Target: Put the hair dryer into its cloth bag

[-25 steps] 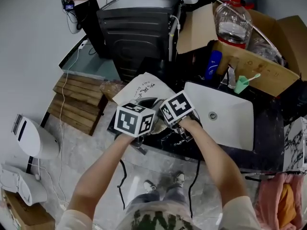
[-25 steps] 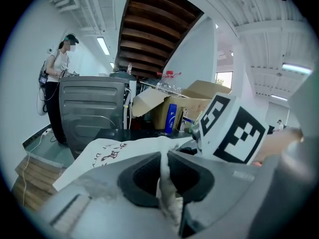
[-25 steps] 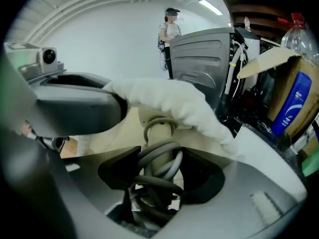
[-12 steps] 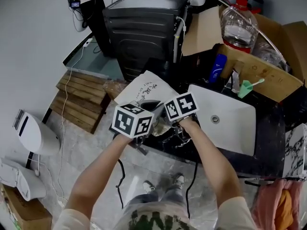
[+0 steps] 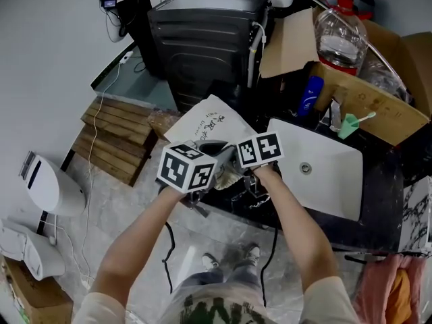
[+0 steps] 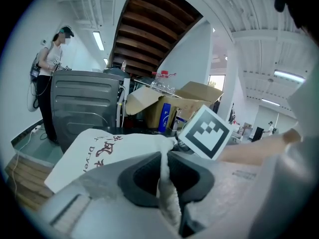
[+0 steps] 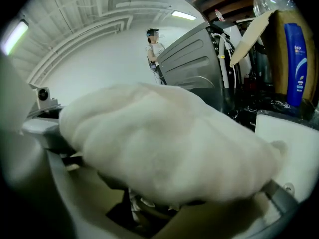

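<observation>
Blurred cloth bag [image 7: 164, 143] masks most of the right tool [image 5: 237, 173].

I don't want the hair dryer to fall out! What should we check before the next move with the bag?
1. Left gripper holds the cloth bag: ok. Its jaws are shut on a fold of the bag's edge.
2. Right gripper has a grip: cannot tell. Its jaws stand wide with bulging cloth between them, and it is unclear whether they press on it.
3. Hair dryer fully inside: cannot tell. The cloth bulges, but no view shows the dryer plainly.
4. Bag supported: ok. It lies on the dark counter, beside the sink.
</observation>
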